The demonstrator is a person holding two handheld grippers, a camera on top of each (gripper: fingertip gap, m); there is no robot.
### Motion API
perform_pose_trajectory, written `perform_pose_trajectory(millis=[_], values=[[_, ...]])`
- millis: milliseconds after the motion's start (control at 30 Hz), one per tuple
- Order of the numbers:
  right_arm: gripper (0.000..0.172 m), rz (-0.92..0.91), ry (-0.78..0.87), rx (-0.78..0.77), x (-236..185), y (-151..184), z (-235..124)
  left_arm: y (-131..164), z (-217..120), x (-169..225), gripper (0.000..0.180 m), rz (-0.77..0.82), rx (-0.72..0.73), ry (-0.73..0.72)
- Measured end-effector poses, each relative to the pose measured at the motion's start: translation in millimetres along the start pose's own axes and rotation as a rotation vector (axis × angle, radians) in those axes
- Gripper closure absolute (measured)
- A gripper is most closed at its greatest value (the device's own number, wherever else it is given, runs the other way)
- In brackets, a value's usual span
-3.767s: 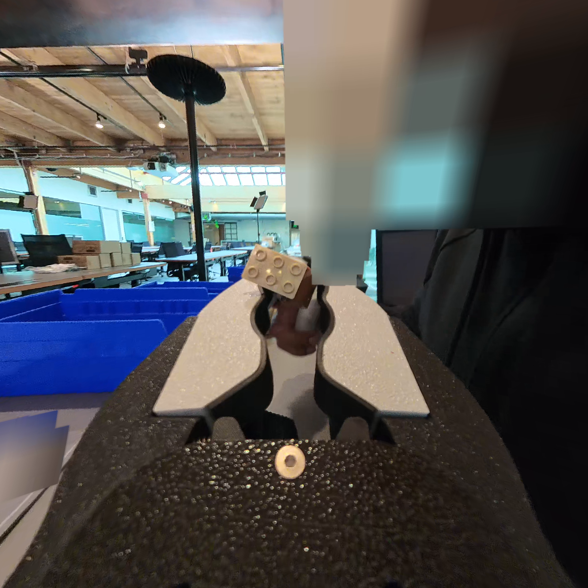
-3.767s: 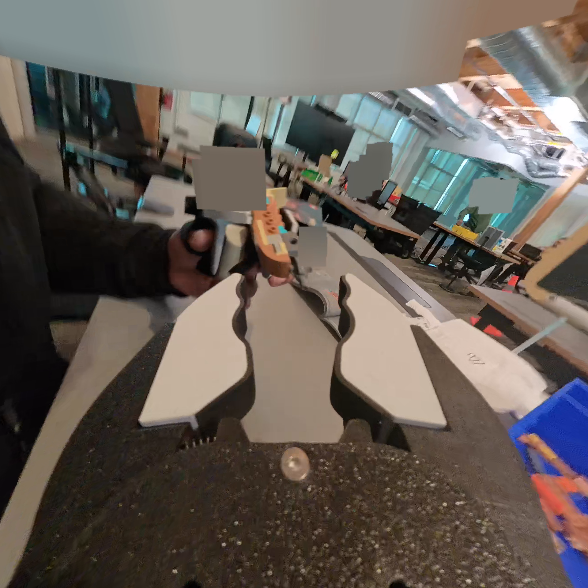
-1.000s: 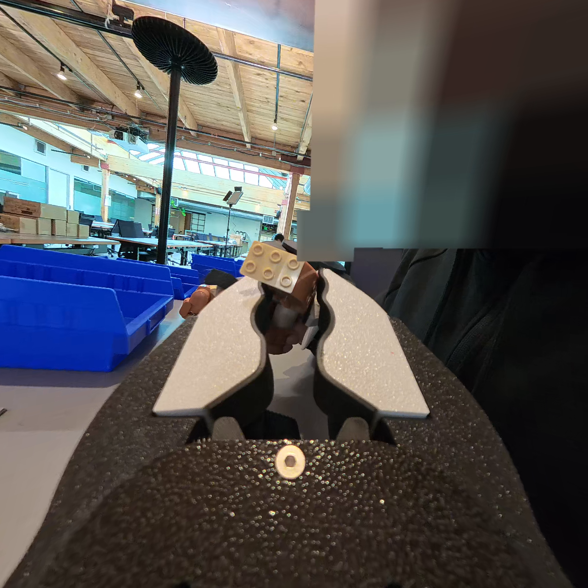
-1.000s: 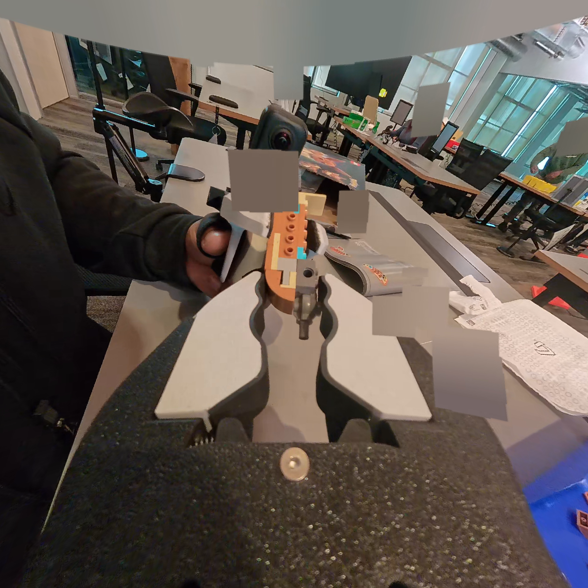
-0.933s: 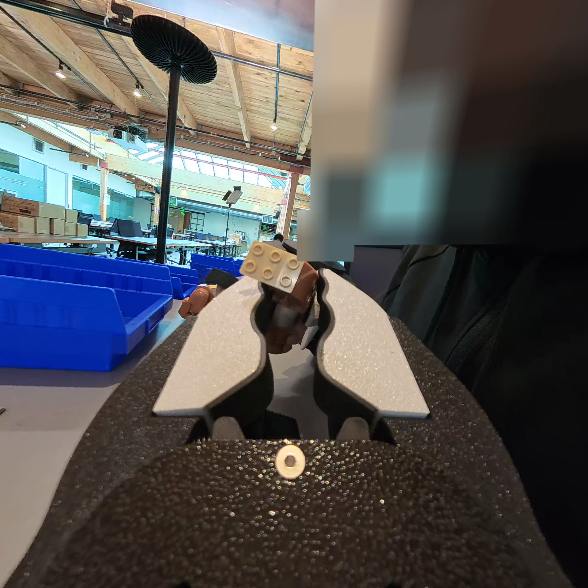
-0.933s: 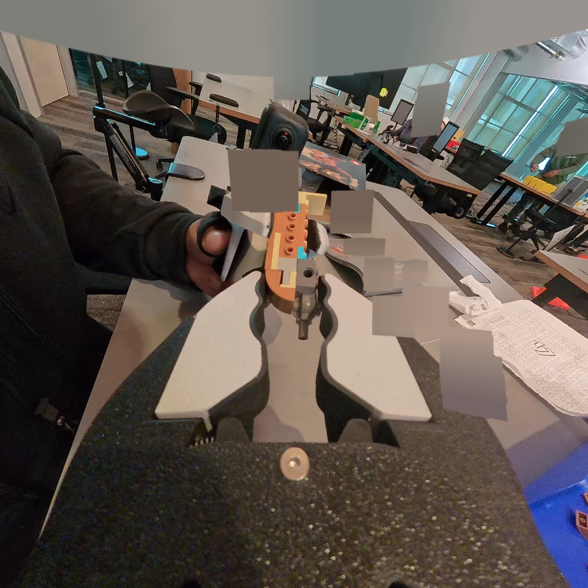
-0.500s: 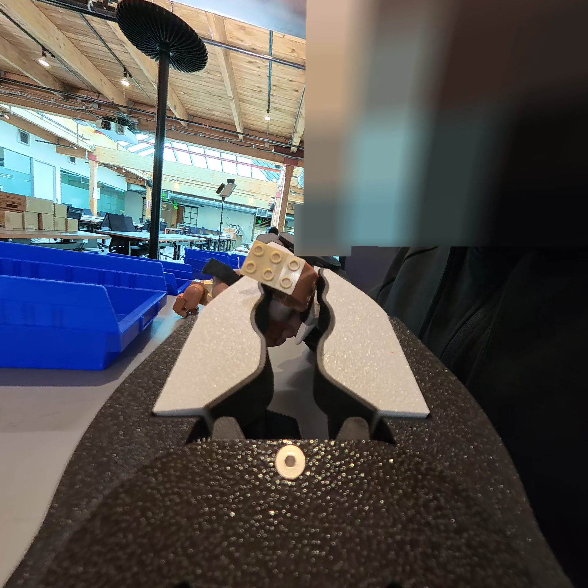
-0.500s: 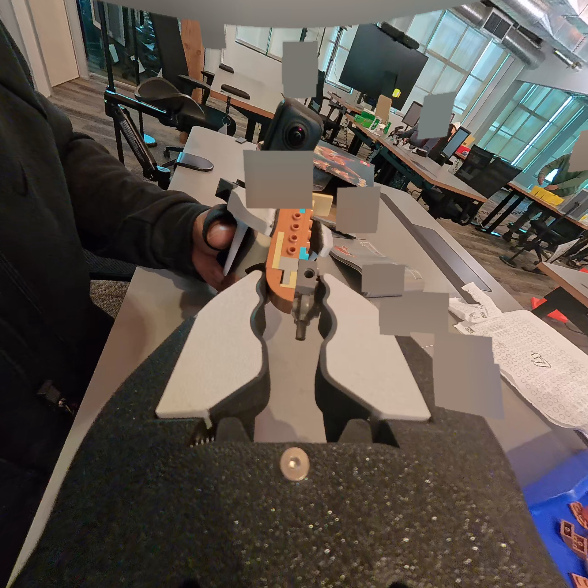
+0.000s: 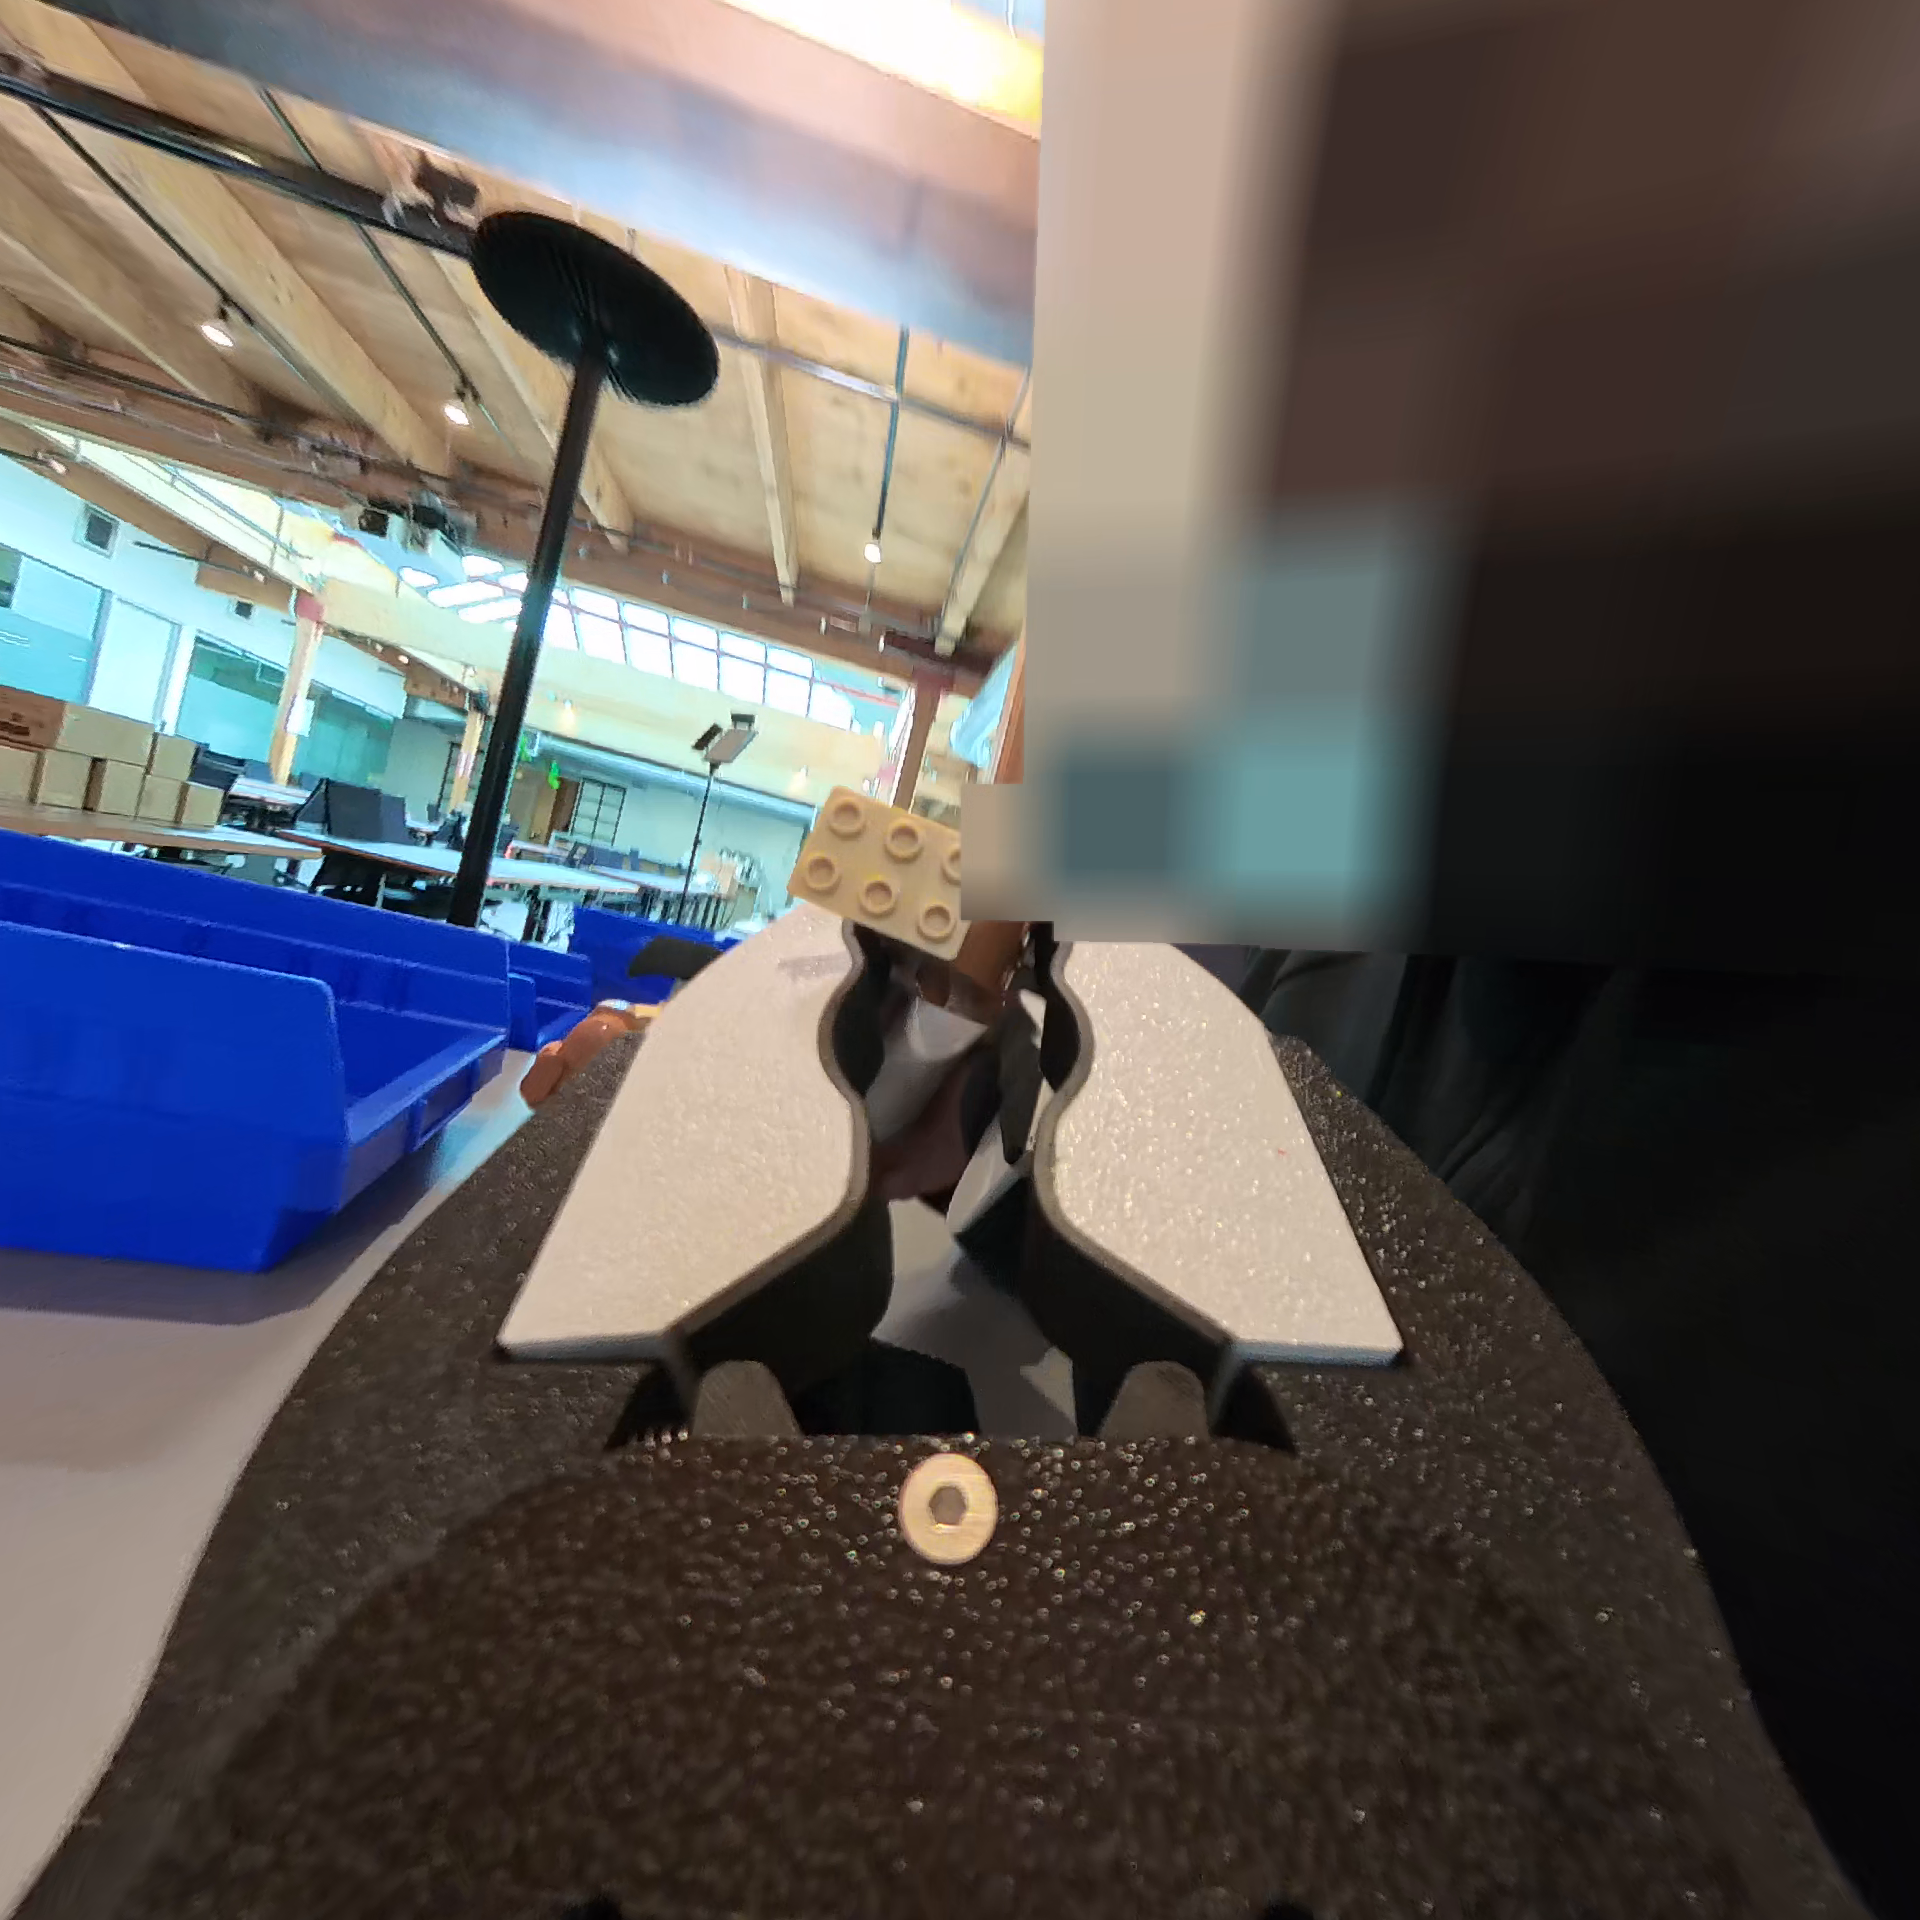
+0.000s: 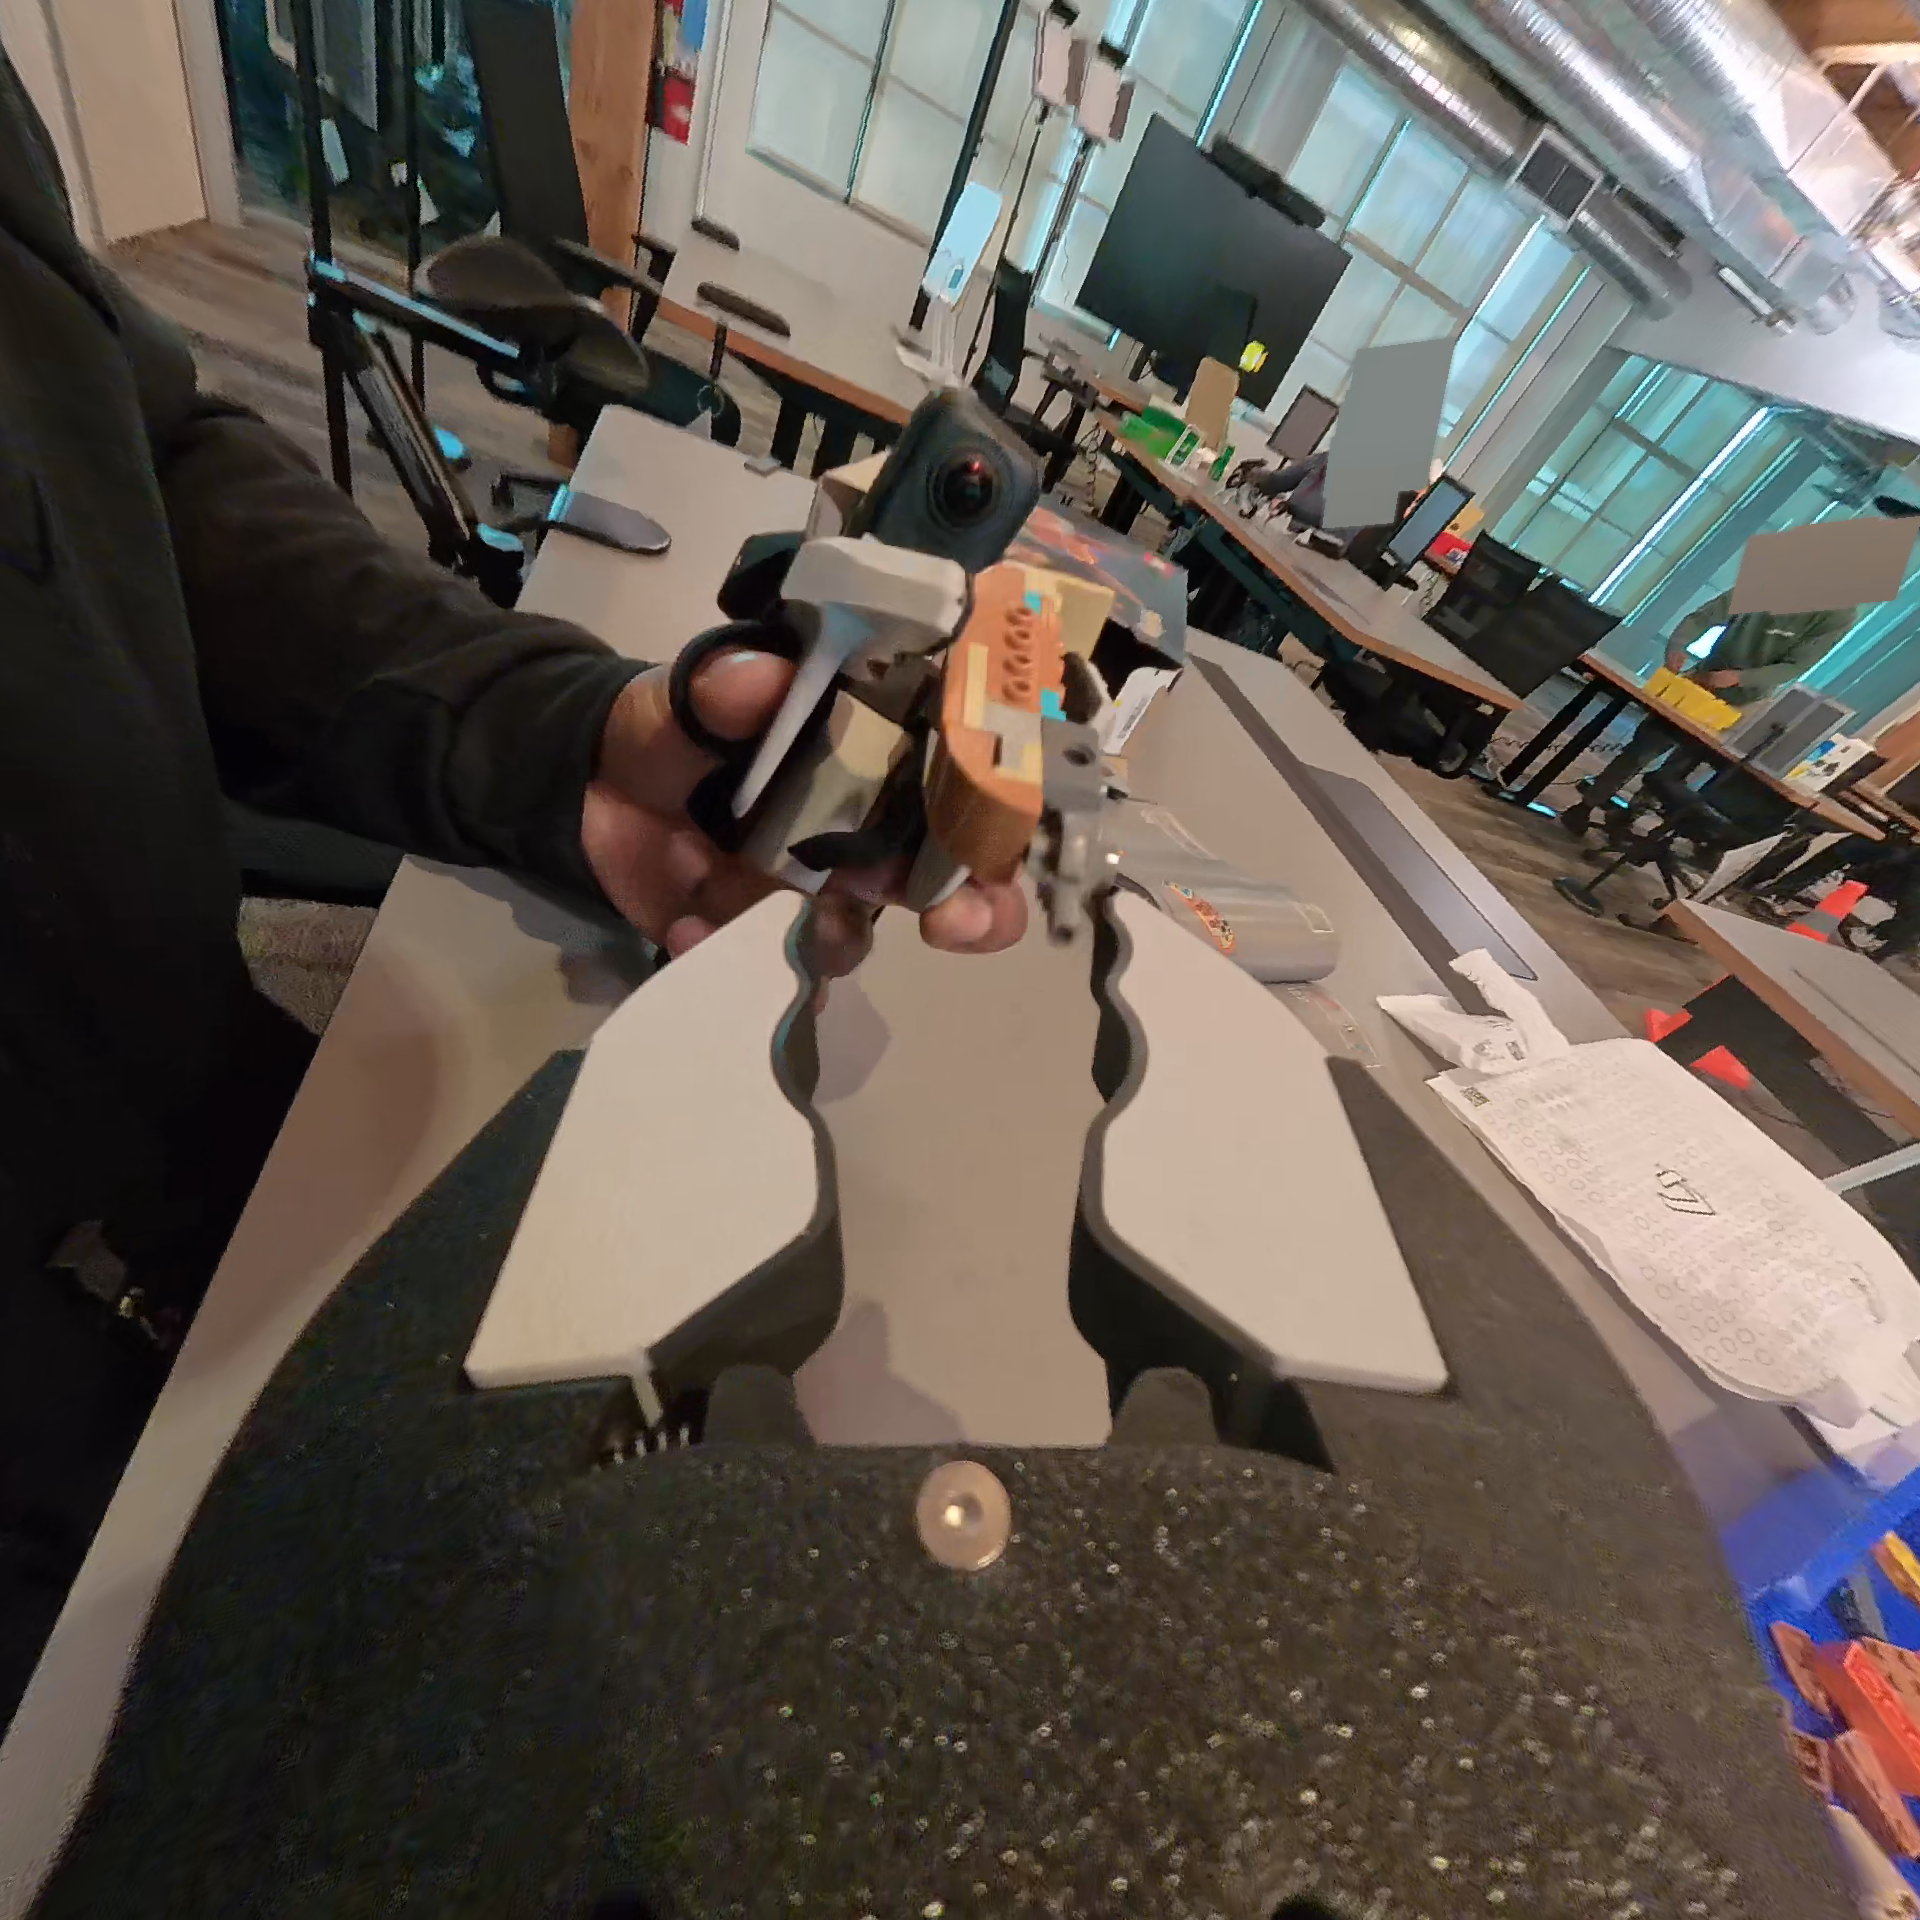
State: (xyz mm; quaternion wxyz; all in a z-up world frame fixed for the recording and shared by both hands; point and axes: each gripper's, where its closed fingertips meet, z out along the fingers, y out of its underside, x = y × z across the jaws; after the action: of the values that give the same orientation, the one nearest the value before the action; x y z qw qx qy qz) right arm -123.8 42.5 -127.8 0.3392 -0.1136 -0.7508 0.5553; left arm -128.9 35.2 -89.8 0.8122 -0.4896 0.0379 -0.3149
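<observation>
The left gripper (image 9: 951,940) is clamped on a brick model (image 10: 987,748), an orange-brown body with a tan studded plate (image 9: 883,868) on top and a grey pin-like part (image 10: 1070,831) hanging off its near end. In the left wrist view the tan plate pokes up just past the fingertips, the brown body is wedged between the two pads, and a mosaic patch hides the plate's right corner. Over in the right wrist view, the person's hand (image 10: 675,800) carries that gripper and the model up off the grey table (image 10: 644,488), out in front of the right gripper (image 10: 951,940). And the right gripper's jaws stand wide apart with nothing between them, bare tabletop showing through the gap. The grey part hangs just off the tip of its right finger (image 10: 1153,966); contact is too close to call from here. My read: the grey piece looks seated on the model, and the open gripper stands clear of it. Around the pair, blue bins (image 9: 208,1081) sit on the table, with loose reddish bricks (image 10: 1860,1704) in one, a printed paper sheet (image 10: 1662,1195) and a grey booklet (image 10: 1236,914) lying flat nearby.
</observation>
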Motion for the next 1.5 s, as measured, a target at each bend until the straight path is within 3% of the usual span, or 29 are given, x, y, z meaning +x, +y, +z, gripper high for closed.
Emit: perform_pose_trajectory(millis=[233,433,633,1500], values=[[0.136,0.139,0.036,0.117,12,-8,-12,-1,-7,-6,0.154,-0.106,0.013,-0.009],[0.163,0.169,0.006,0.165,12,-13,-16,7,-7,-6,0.154,-0.207,-0.033,0.027],[0.152,0.140,0.001,0.140,8,-10,-16,6,-8,-8,0.154,-0.205,-0.025,0.020],[0.155,0.108,-0.085,0.074,-8,-5,-11,18,-8,1,0.154,-0.222,-0.149,0.062]])
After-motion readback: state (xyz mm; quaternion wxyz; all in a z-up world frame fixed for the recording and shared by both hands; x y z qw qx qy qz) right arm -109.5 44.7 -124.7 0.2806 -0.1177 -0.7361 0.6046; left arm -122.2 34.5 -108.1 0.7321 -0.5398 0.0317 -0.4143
